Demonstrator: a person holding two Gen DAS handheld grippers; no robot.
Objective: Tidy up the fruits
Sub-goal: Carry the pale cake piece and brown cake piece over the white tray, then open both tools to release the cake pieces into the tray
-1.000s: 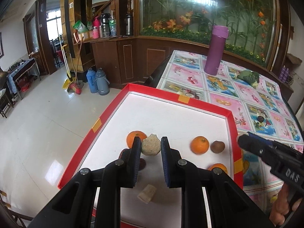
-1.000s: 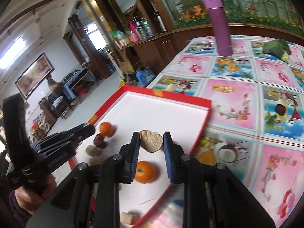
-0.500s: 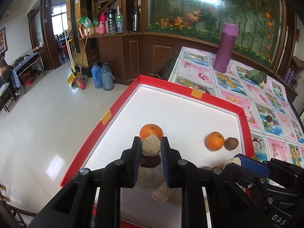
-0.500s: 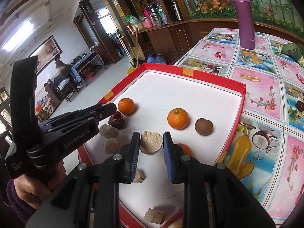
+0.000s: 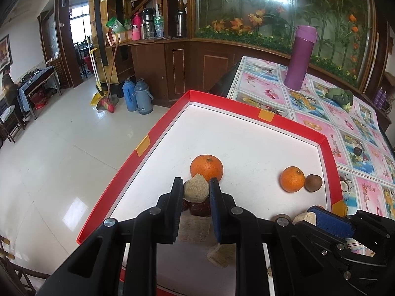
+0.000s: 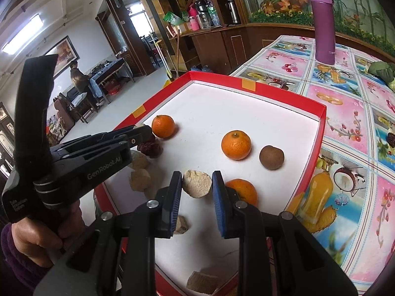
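Two grippers, left (image 5: 196,192) and right (image 6: 197,185), each pinched a crumbly beige lump (image 5: 195,189) above the red tray (image 5: 246,106) near its near edge, where crowded oranges (image 5: 206,167) risked a nudge or the lumps crumbling.

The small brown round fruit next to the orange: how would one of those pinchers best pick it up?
Grip the brown fruit across its round middle, coming down from above. It sits alone on the white tray floor, close to an orange on one side, so the fingers should close on the two free sides.
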